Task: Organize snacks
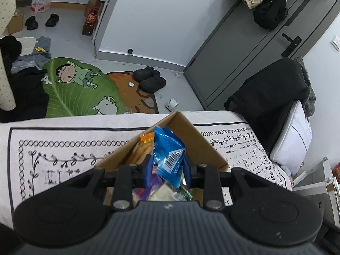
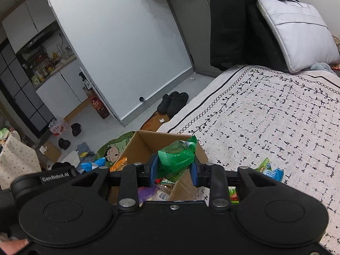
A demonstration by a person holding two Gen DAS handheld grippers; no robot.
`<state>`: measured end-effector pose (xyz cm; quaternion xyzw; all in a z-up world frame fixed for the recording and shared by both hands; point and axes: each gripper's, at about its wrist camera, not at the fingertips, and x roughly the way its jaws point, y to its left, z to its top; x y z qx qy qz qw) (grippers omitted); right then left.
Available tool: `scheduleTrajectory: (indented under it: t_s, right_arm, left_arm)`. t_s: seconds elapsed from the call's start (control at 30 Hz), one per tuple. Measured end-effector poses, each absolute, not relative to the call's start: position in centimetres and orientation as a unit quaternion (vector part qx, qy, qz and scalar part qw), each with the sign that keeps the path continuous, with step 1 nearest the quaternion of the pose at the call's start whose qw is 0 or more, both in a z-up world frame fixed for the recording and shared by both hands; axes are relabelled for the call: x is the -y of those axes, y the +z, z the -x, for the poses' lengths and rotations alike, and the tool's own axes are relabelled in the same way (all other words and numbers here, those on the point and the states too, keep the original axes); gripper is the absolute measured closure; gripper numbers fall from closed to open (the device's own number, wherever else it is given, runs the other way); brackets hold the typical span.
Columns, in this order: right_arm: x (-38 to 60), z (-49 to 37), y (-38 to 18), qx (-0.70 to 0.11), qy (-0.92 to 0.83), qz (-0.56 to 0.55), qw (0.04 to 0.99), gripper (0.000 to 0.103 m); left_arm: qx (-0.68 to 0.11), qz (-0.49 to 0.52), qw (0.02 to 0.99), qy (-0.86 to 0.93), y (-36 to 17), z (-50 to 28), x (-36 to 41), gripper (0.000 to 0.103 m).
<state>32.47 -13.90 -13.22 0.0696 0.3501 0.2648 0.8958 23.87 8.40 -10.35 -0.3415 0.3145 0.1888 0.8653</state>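
An open cardboard box (image 1: 197, 140) stands on the patterned bed cover and holds several snack packets, among them an orange one (image 1: 146, 138). My left gripper (image 1: 167, 165) is shut on a blue snack packet (image 1: 167, 148) and holds it over the box. In the right wrist view the same box (image 2: 146, 142) sits at the bed's edge. My right gripper (image 2: 173, 167) is shut on a green snack packet (image 2: 177, 157) above the box. More loose packets, green and blue (image 2: 269, 170), lie on the bed cover to the right of the box.
The bed cover (image 2: 276, 116) stretches to the right, with a grey pillow (image 2: 297, 31) and black clothing at its head. The floor beyond holds a green cartoon rug (image 1: 80, 89), black slippers (image 1: 150, 79), shoes and clothes. A grey door (image 1: 255, 48) stands behind.
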Motion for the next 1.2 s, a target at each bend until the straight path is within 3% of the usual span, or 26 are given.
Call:
scheduleTrajectory:
  t_s: [0.8,1.03,1.1,1.2]
  right_arm:
    - [8.1,-35.8,-15.9,-0.383,0.269,-0.055,0.882,0.073]
    - [8.5,-36.3,-16.0,-0.387,0.270,-0.061,0.880,0.068]
    - [8.5,-36.1,-15.9,-0.387,0.269,-0.058,0.880,0.058]
    - [8.7,-35.7,-15.5,-0.386,0.267,-0.057,0.881,0.054]
  left_arm:
    - [-0.360,0.314,0.862,0.169,-11.9,-30.8,-11.8,0.074]
    - [-0.378,0.319,0.852,0.175,-12.4,-30.9,-12.1,0.066]
    - [-0.377,0.318,0.852,0.176,-12.3,-30.7,-12.1,0.062]
    - [-0.375,0.316,0.853,0.180,-11.9,-30.3,-11.8,0.054]
